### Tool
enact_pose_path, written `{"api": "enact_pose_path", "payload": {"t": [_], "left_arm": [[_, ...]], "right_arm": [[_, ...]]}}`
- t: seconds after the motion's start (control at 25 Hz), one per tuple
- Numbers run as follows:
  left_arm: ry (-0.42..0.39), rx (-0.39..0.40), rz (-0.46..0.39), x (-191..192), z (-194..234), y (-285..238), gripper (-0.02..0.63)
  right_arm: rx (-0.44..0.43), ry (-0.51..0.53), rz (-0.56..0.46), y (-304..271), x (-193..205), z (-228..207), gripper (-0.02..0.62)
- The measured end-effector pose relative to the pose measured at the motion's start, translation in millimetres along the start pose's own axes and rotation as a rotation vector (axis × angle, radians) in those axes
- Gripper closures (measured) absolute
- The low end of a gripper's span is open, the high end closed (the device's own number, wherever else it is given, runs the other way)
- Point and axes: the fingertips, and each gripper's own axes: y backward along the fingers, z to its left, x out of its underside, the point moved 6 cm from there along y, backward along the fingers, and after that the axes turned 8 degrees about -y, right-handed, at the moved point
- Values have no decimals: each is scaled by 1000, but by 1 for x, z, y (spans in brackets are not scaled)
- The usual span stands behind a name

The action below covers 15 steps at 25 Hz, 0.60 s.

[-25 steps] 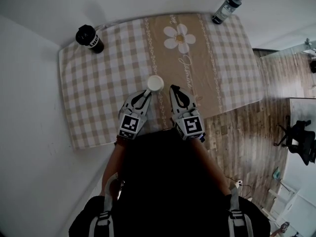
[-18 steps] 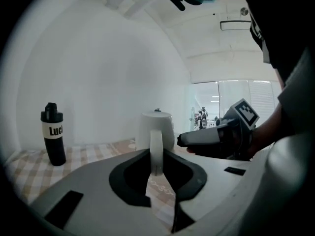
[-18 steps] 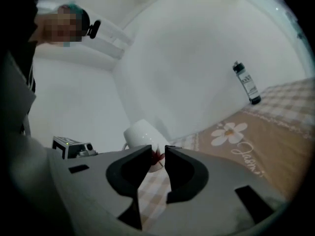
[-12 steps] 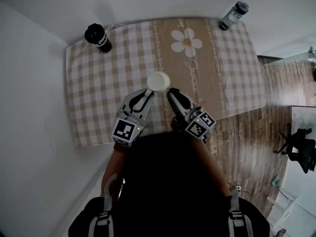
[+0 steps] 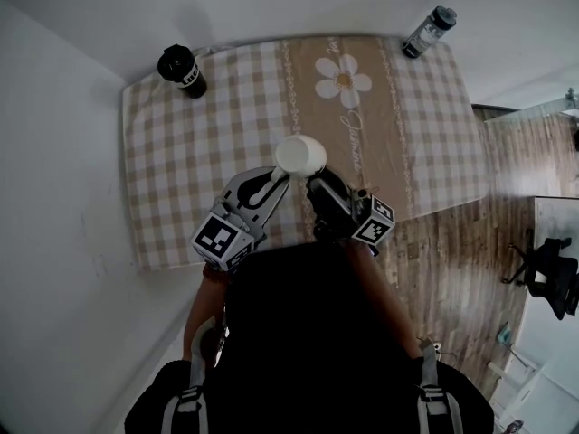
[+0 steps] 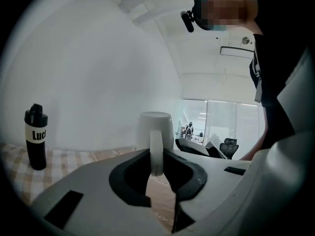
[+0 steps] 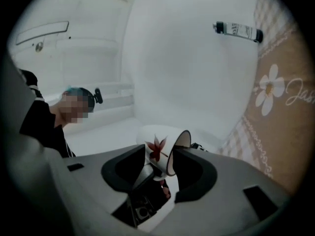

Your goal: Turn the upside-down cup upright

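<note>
Cup [image 5: 300, 155] risen: white, red leaf, base up; left tongs [image 5: 275, 179] pinch handle [image 6: 156, 151]; right tongs [image 5: 318, 188] just spread round it.

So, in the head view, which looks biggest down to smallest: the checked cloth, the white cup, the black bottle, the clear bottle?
1. checked cloth
2. black bottle and white cup: about alike. The cup is held up nearer the camera, so I won't rank them.
3. clear bottle, the slimmest
</note>
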Motion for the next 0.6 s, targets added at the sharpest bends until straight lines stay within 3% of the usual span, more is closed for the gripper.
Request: {"api": "enact_pose_path", "payload": {"t": [0.24, 0.44, 0.6], "left_arm": [[23, 79, 1, 2, -5, -1, 540], [89, 115, -24, 5, -4, 0, 538], [210, 190, -41, 7, -1, 1, 534]], "right_arm": [[-170, -84, -29, -6, -2, 9, 449], [-188, -76, -21, -8, -1, 12, 466], [-227, -49, 14, -8, 0, 19, 525]]}}
